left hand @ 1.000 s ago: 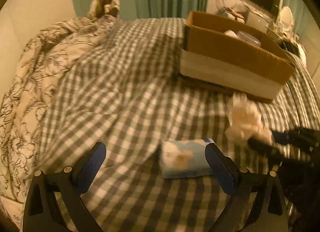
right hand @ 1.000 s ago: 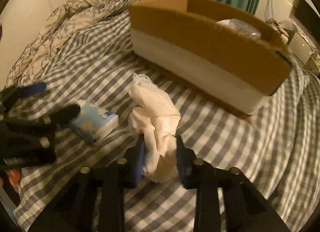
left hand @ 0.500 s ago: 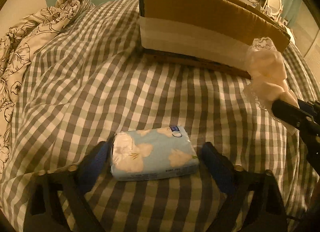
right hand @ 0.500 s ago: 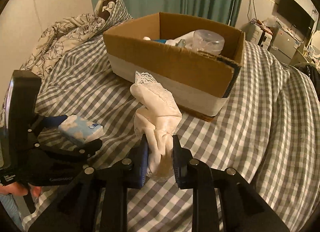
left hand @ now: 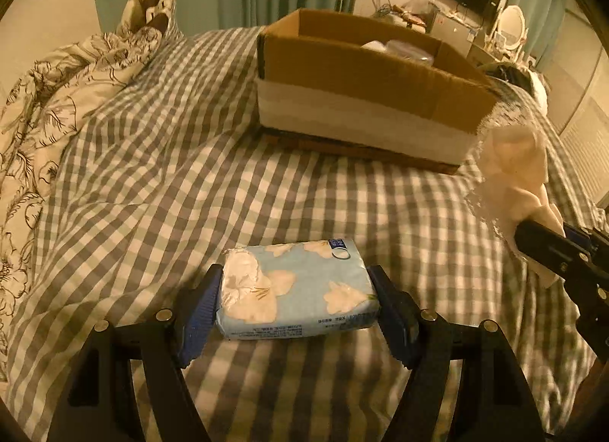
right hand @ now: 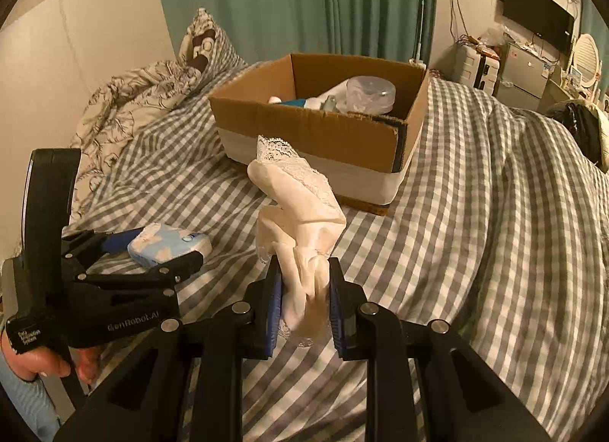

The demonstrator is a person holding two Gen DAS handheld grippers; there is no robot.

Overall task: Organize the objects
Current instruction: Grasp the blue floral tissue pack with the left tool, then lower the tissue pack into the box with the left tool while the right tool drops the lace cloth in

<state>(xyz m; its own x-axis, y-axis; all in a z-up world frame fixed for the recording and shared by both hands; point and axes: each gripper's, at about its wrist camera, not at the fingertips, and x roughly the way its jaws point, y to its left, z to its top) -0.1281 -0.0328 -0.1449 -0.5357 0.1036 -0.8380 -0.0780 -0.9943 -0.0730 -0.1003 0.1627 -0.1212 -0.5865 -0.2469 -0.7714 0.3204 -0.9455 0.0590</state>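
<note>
My left gripper (left hand: 297, 301) is shut on a light blue tissue pack (left hand: 297, 291) with white flowers, held just above the checked bed cover; the pack also shows in the right wrist view (right hand: 169, 244). My right gripper (right hand: 304, 289) is shut on a bunched white lace-trimmed cloth (right hand: 300, 213), held above the bed; the cloth also shows at the right of the left wrist view (left hand: 514, 171). An open cardboard box (right hand: 316, 130) stands on the bed beyond both grippers, with a clear plastic tub (right hand: 369, 93) and other items inside.
A floral duvet and pillow (left hand: 76, 72) are heaped at the left of the bed. Green curtains (right hand: 297, 0) hang behind. A TV (right hand: 538, 21) and small cabinets (right hand: 521, 72) stand at the far right. The checked cover (right hand: 495, 213) rises in a hump to the right.
My left gripper has closed on the tissue pack and lifted it. My right gripper has risen higher with the cloth, so more of the box's inside shows.
</note>
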